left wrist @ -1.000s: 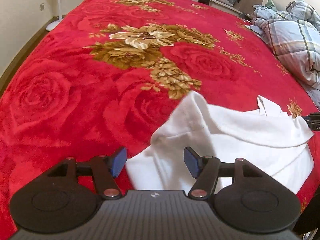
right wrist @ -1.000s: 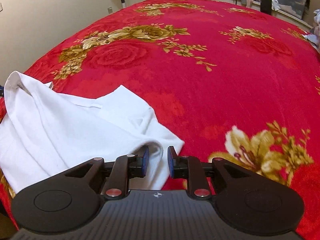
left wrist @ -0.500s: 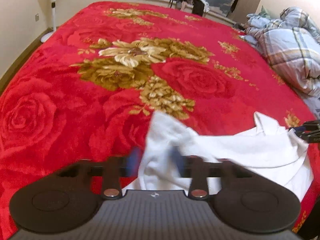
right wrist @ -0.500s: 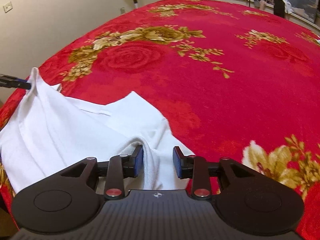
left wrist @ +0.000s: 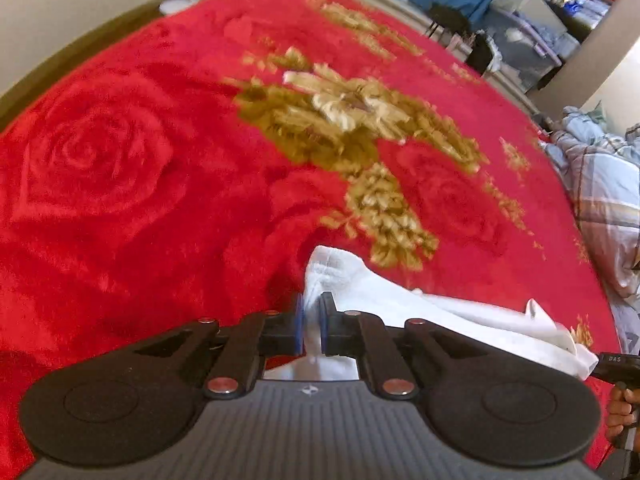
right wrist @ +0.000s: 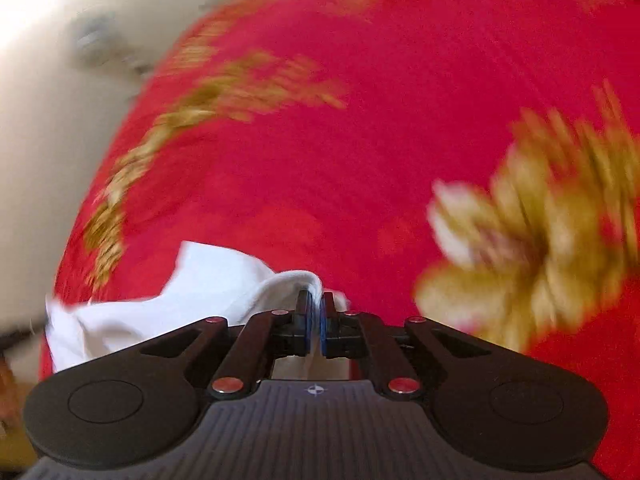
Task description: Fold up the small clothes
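A small white garment (left wrist: pixel 400 300) lies bunched in a band on the red flowered blanket (left wrist: pixel 160 160). My left gripper (left wrist: pixel 311 308) has its jaws closing, the blue pads pinching a corner of the white cloth between them. In the right wrist view, which is blurred by motion, my right gripper (right wrist: pixel 315 304) is shut on the garment's (right wrist: pixel 216 280) other end. The cloth stretches between the two. At the right edge of the left wrist view, the right gripper's tip (left wrist: pixel 616 362) and a hand (left wrist: pixel 622 412) show.
The blanket (right wrist: pixel 360 120) covers a wide bed that stretches far ahead. A plaid duvet (left wrist: pixel 608 200) is heaped at the right edge. A fan base (left wrist: pixel 176 4) stands on the floor at the far left, storage boxes (left wrist: pixel 520 40) beyond the bed, a pale wall (right wrist: pixel 40 80) on the left.
Both grippers closed on the white garment, one at each end. Both views rolled, and the garment went from spread out to a gathered band between the grippers.
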`<state>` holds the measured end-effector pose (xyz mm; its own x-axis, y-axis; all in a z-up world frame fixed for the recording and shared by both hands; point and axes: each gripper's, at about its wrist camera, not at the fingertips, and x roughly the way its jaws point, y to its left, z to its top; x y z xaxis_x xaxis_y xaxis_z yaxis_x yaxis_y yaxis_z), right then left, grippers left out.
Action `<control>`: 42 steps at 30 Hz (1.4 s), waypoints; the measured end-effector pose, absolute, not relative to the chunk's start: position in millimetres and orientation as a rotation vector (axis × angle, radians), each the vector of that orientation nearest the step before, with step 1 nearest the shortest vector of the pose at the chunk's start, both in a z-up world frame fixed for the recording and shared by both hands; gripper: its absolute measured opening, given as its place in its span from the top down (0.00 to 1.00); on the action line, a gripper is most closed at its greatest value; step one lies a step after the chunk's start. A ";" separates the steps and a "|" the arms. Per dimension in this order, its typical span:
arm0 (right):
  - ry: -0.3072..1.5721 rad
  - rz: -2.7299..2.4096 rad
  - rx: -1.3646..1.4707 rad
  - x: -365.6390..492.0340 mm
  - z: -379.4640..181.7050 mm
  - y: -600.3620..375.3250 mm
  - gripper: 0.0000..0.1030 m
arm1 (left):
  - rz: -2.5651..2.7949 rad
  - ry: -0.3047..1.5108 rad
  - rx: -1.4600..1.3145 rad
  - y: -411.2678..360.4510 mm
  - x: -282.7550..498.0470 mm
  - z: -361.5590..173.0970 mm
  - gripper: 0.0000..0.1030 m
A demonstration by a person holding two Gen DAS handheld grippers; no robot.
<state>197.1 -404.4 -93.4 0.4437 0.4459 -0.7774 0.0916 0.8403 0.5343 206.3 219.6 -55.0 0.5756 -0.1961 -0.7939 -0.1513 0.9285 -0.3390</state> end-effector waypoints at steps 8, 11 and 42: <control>1.053 0.271 0.511 193.4 -79.5 -402.7 0.78 | -0.068 0.964 -0.421 222.4 207.6 -52.8 0.87; 1.029 0.339 0.491 197.1 -75.8 -399.3 0.74 | -0.086 0.964 -0.407 216.9 206.5 -54.7 0.78; 0.985 0.274 0.532 207.4 -77.8 -393.1 0.63 | -0.105 0.944 -0.422 217.2 209.5 -56.6 0.50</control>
<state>207.4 -393.1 -77.8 0.5329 0.4516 -0.7156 0.0169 0.8398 0.5426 209.5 217.2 -56.6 0.5884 -0.2692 -0.7625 -0.0945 0.9136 -0.3955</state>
